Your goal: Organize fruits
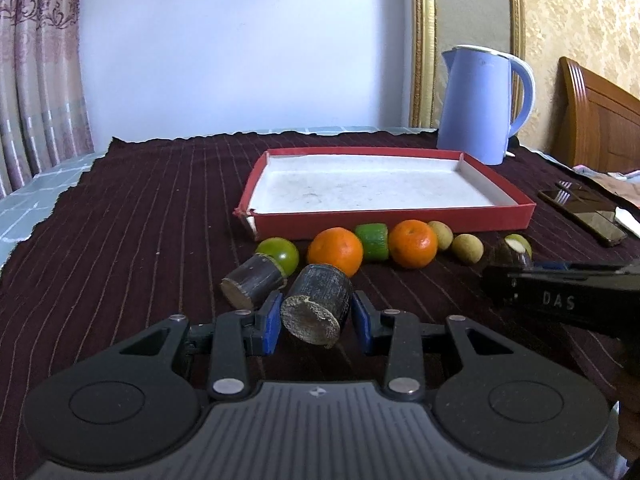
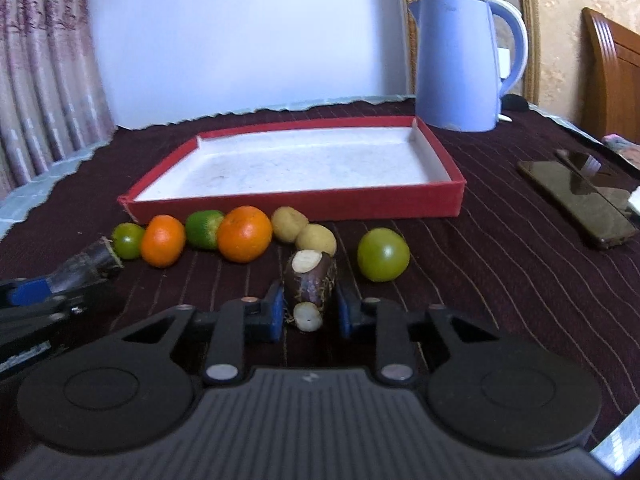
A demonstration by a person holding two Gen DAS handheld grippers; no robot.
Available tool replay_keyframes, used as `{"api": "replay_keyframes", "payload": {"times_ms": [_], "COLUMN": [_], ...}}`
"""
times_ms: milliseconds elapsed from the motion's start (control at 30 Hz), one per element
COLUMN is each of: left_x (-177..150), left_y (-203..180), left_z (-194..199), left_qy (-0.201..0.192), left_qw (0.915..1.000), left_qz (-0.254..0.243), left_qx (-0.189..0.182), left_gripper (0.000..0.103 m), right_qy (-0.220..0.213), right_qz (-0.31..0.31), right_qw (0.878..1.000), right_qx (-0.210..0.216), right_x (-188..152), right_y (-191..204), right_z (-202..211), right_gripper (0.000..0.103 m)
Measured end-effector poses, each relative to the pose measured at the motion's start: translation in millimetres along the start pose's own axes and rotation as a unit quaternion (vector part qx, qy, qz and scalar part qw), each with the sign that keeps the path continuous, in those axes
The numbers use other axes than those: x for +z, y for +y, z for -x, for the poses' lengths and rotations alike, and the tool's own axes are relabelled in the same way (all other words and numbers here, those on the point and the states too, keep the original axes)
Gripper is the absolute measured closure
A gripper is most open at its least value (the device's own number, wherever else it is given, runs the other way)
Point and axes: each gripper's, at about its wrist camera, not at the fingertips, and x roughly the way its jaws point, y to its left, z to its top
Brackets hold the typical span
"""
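Note:
My left gripper (image 1: 317, 322) is shut on a short dark cane piece (image 1: 316, 304), held just above the cloth. A second cane piece (image 1: 250, 284) lies to its left. Behind them runs a row of fruit: a green fruit (image 1: 280, 254), two oranges (image 1: 335, 250) (image 1: 413, 243), a green cut piece (image 1: 373, 241) and two tan fruits (image 1: 441, 235). My right gripper (image 2: 310, 314) is shut on a dark brown piece with white cut ends (image 2: 310, 288). A round green fruit (image 2: 383, 255) sits to its right. The red tray (image 2: 304, 204) behind the row holds nothing.
A blue kettle (image 1: 480, 104) stands at the tray's back right corner. A dark phone (image 2: 580, 200) and other flat items lie on the right of the dark striped cloth (image 1: 140, 220). Curtains hang at the left; a wooden headboard (image 2: 616, 80) is at the far right.

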Motion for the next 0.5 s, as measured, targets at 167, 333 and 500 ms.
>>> {"api": "replay_keyframes", "payload": {"times_ms": [167, 333, 500], "left_x": [12, 34, 49], "left_y": [-13, -18, -23], "left_z": [-4, -13, -21], "left_qy": [0.004, 0.015, 0.005], "left_qw": [0.9999, 0.9999, 0.9995], "left_qz": [-0.012, -0.005, -0.014], "left_qx": [0.004, 0.004, 0.027], "left_gripper": [0.067, 0.067, 0.067], "right_qy": [-0.019, -0.034, -0.042], "right_qz": [0.007, 0.016, 0.014], "right_qw": [1.000, 0.999, 0.999], "right_qx": [0.020, 0.030, 0.027], "right_x": [10, 25, 37], "right_y": [-5, -11, -17], "right_z": [7, 6, 0], "right_gripper": [0.078, 0.078, 0.078]}}
